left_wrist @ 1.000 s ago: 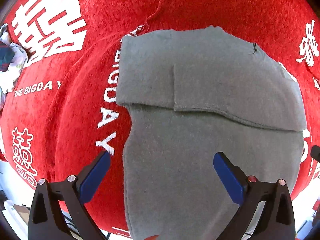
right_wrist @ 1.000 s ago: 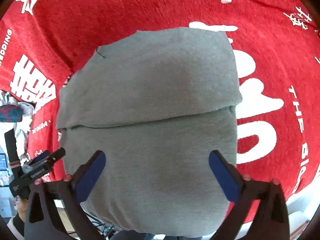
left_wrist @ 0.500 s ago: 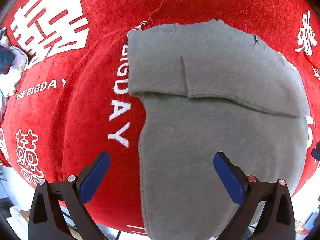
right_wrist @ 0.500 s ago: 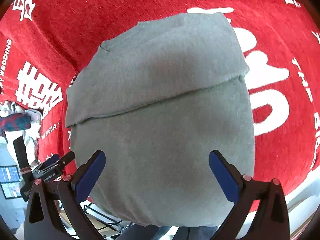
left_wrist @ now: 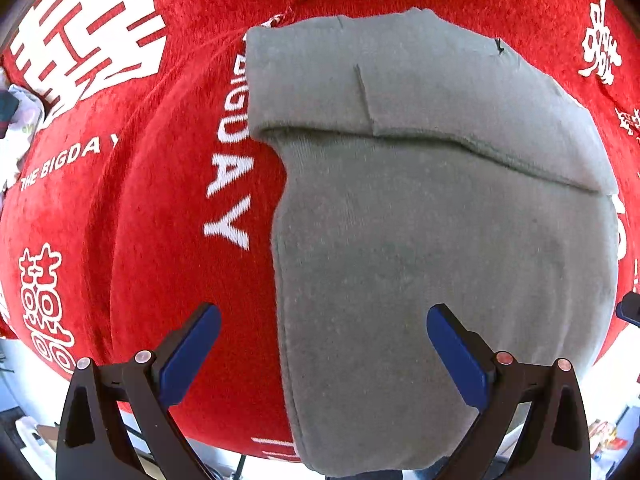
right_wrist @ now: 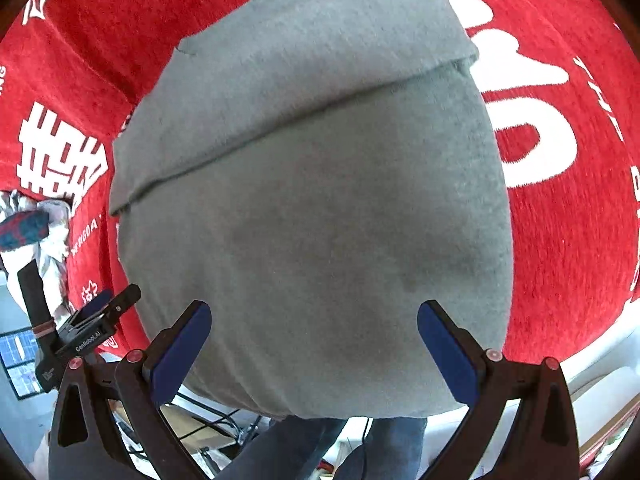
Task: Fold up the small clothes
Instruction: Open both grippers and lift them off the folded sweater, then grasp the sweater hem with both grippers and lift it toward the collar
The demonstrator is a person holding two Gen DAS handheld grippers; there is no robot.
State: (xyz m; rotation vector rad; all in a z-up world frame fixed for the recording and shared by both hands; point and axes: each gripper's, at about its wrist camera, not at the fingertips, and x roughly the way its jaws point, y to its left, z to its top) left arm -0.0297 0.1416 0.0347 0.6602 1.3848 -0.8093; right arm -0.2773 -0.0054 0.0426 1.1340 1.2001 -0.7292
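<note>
**Both claws wide open over the grey cloth**

Your left gripper (left_wrist: 323,350) is spread wide and holds nothing. Your right gripper (right_wrist: 314,346) is spread wide too, with nothing between its blue pads (right_wrist: 181,354). Under both lies the grey garment (left_wrist: 440,240), soft and fuzzy, with its far part folded over in a flap. It rests flat on a red fluffy cloth (left_wrist: 152,240) with white letters. At the left edge sits a crumpled bundle of other clothes (right_wrist: 36,228).
</note>
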